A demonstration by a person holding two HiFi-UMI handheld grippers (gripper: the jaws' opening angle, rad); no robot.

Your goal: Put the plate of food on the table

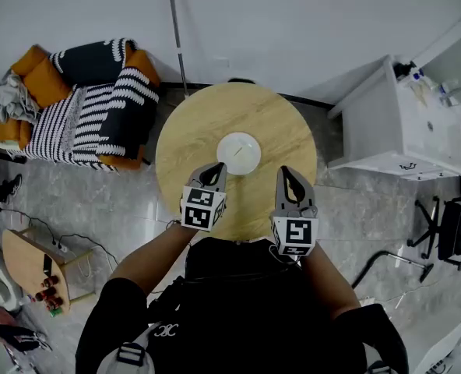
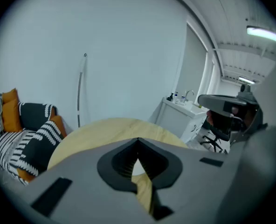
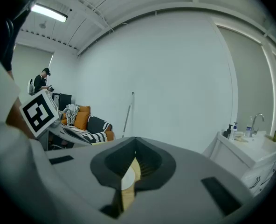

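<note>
Left claw [image 1: 216, 167] and right claw [image 1: 287, 171] closed, empty; only head view shows plate [image 1: 239, 153] whole.

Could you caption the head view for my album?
Both shut, the left hand-held gripper and right hand-held gripper hover near a white plate on a round wooden table.

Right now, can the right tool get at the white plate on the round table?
Probably yes: only bare table lies between the right tool and the plate, though its jaws are shut.
</note>
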